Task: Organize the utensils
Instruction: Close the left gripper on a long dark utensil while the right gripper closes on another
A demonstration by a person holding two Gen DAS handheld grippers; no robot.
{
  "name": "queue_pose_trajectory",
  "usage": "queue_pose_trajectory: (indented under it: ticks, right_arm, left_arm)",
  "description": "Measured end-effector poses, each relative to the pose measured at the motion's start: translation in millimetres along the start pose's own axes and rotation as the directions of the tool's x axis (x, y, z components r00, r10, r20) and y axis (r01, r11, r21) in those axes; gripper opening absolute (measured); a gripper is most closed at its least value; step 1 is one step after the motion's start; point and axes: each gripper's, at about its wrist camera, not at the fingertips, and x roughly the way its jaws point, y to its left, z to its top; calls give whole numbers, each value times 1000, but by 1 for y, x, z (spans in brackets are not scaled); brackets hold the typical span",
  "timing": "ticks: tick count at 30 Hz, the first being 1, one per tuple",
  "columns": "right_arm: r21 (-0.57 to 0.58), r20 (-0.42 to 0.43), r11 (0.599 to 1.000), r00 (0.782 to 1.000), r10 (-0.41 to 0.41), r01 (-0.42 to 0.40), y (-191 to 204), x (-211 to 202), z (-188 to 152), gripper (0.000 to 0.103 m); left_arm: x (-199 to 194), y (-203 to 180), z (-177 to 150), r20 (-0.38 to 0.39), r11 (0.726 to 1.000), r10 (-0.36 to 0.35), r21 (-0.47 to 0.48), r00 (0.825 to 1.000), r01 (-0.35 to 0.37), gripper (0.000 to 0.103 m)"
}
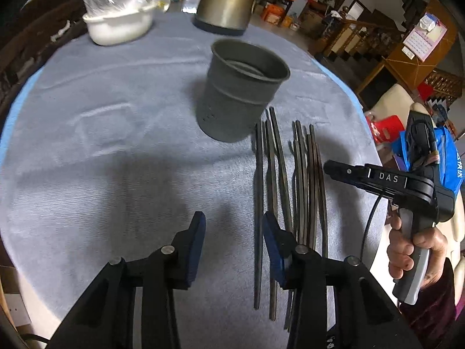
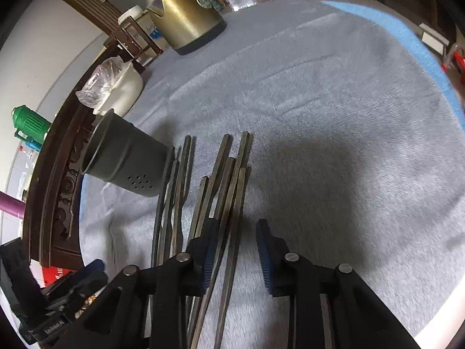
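- Left wrist view, far left: one white tub (image 1: 117, 26) with a crumpled clear plastic bag on top, at the far side of the table.
- Next, one brass-coloured kettle (image 1: 225, 0) on a dark base, also at the far side.
- One dark grey metal cup (image 1: 241, 91) stands upright on the pale grey cloth (image 1: 101, 160), mouth up, with small holes low in its wall.
- Just beside the cup's base lie the chopsticks (image 1: 286, 180): about nine or ten dark, thin sticks; overlap makes an exact count uncertain. They are dull grey-brown and squared at the far ends.
- Their long axis runs from the near edge of the table away toward the cup, roughly side by side in two loose clusters, a few crossing.
- The left gripper (image 1: 232, 250) hangs over bare cloth just left of the sticks, its blue pads (image 1: 196, 241) spread apart with nothing between them.
- The right gripper (image 2: 232, 250) has its pads (image 2: 266, 256) parted too; its left pad sits over the right-hand sticks, and the gap between the pads shows only cloth.
- One hand (image 1: 407, 250) grips the right gripper's handle at the right of the left wrist view.
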Motion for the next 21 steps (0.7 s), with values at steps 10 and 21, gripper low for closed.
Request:
queue_pose_trajectory:
  ticks: [10,21]
  right_arm:
    - [-40,0,998,999,-40,40,3,8,0,18]
    - [-33,1,999,999,-33,33,-10,3,-7,12]
  left_arm:
    - [38,-11,4,-89,999,-13,31,996,16,42]
    - [57,-17,13,-110,999,-37,25,993,39,10]
